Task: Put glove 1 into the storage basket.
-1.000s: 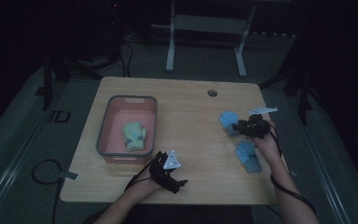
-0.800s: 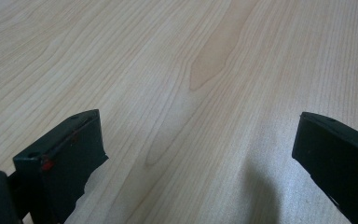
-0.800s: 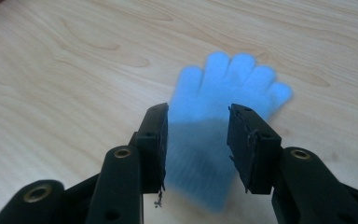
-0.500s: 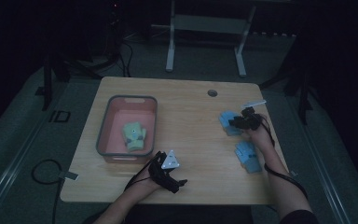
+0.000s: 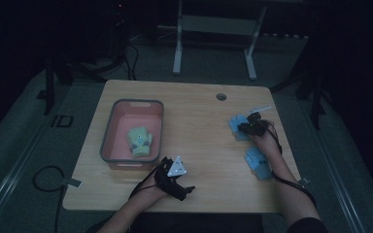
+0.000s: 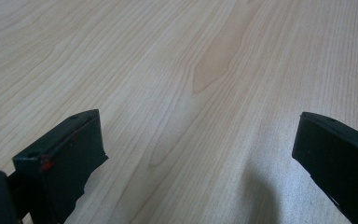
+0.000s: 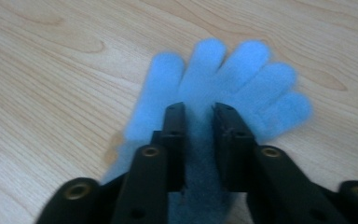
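A blue glove lies flat on the wooden table, fingers spread. My right gripper is shut on the blue glove, pinching a fold of its palm between the narrow jaws. From above, that gripper sits on the far blue glove at the table's right. A second blue glove lies nearer the person, beside the right forearm. My left gripper rests near the front edge, open. In its own view the left gripper holds nothing, with bare wood between the jaws.
A pink tray with a grey rim stands at the left and holds a green glove. A round cable hole sits near the table's far edge. Stand legs and cables lie on the dark floor around the table.
My right gripper has moved a little left onto the far blue glove. The left gripper has stayed where it was.
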`<move>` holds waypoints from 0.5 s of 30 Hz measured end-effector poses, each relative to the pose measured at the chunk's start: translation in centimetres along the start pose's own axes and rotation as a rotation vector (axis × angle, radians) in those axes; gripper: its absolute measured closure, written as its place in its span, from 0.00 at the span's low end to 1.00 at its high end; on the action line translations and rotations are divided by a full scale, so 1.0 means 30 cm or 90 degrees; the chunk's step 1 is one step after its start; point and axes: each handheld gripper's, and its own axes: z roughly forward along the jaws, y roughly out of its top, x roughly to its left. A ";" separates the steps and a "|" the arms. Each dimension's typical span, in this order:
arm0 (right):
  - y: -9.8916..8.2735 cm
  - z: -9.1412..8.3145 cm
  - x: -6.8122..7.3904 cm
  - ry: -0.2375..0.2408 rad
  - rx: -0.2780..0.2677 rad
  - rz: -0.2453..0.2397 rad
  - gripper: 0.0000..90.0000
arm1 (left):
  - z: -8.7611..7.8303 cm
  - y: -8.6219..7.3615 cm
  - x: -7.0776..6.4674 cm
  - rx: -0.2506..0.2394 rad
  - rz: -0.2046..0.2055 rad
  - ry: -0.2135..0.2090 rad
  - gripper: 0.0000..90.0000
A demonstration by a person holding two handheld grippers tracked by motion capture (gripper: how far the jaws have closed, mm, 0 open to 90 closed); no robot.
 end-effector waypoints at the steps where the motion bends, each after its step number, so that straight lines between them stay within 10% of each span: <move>1: 0.002 0.000 0.003 -0.002 0.002 0.007 0.88 | 0.000 0.000 0.001 0.001 -0.001 0.000 0.03; 15: 0.023 -0.072 0.046 -0.001 -0.024 0.077 0.96 | 0.005 -0.004 0.002 0.008 -0.003 -0.007 0.03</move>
